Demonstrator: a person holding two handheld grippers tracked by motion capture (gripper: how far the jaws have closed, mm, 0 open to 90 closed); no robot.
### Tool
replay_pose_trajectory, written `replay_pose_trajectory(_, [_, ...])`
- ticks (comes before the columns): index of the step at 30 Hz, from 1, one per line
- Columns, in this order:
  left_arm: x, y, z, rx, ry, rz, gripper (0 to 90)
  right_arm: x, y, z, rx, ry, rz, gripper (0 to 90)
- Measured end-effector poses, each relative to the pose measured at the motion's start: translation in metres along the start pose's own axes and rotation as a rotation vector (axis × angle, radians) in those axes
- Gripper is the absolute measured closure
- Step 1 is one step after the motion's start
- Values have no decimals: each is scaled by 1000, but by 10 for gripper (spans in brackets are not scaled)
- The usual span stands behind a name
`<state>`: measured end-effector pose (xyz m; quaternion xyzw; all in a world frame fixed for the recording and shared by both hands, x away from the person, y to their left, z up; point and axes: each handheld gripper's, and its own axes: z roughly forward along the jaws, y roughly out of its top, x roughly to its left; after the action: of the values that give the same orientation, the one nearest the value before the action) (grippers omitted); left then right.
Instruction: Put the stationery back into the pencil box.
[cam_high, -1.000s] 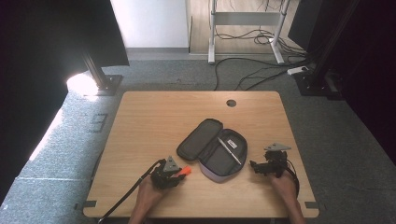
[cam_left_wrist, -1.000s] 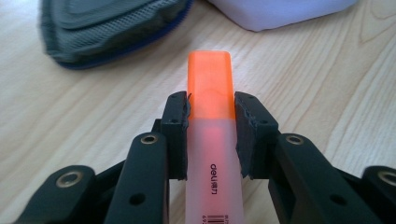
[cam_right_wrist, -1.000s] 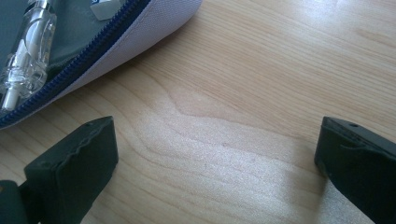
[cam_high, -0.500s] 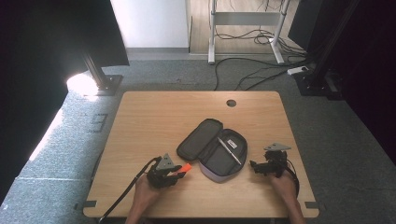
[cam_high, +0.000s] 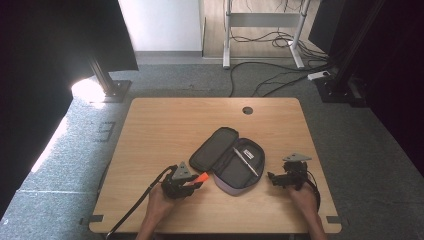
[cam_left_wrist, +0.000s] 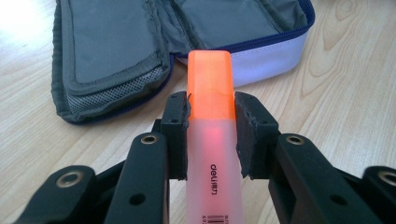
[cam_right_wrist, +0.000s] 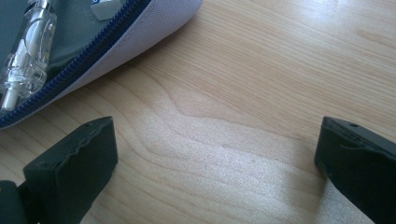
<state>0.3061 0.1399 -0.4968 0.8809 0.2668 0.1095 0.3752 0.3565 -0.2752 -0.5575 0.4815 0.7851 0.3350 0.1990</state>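
Between your left gripper's (cam_left_wrist: 211, 135) fingers (cam_left_wrist: 176, 133), low in the centre of the left gripper view, sat the orange highlighter (cam_left_wrist: 211, 116), pinched at its middle with its cap aimed at the open pencil case (cam_high: 230, 157). You seemed to be mid-carry; next you would need to bring it over the grey lining and release. Your right gripper (cam_right_wrist: 215, 163) rested at the lower right of the high view, fingers spread over bare surface (cam_high: 150, 135). A pen (cam_high: 246, 161) already lay inside, so you needed to land beside it.
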Motion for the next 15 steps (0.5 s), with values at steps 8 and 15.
replay_pose_trajectory(8, [0, 14, 2, -16, 2, 6, 667, 0, 0, 0, 0, 0, 0, 0])
replay_pose_trajectory(15, [1, 27, 11, -12, -2, 17, 666, 0, 0, 0, 0, 0, 0, 0])
